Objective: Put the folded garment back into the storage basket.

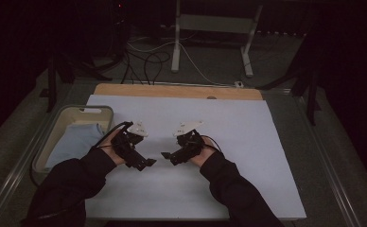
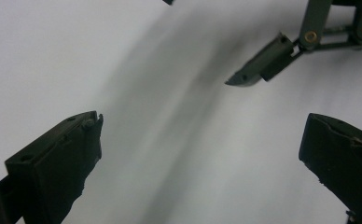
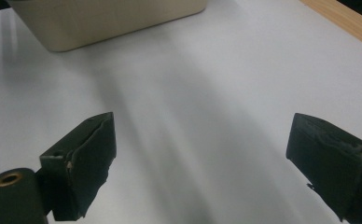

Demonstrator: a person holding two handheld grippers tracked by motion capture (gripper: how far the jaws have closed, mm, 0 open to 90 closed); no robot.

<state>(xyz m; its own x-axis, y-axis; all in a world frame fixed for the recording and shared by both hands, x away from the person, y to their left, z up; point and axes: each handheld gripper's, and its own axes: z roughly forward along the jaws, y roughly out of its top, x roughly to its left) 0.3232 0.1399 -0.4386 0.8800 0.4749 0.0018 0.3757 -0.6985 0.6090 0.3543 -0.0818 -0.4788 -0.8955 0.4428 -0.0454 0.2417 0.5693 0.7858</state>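
Task's thing: none named; likeliest the blue cloth (image 1: 75, 142) lying in the bin (image 1: 54, 128) at the sheet's left edge.
Left gripper (image 1: 147, 162): jaws apart, empty, over the white sheet (image 1: 238, 142).
Right gripper (image 1: 166, 155): jaws apart, empty, tips facing the left's, near.
Why: both seem parked at centre, ready.

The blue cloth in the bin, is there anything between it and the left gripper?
Nothing visible does. The left gripper hangs open over the bare white sheet, and the blue cloth lies uncovered in the beige bin; its wall must be cleared.
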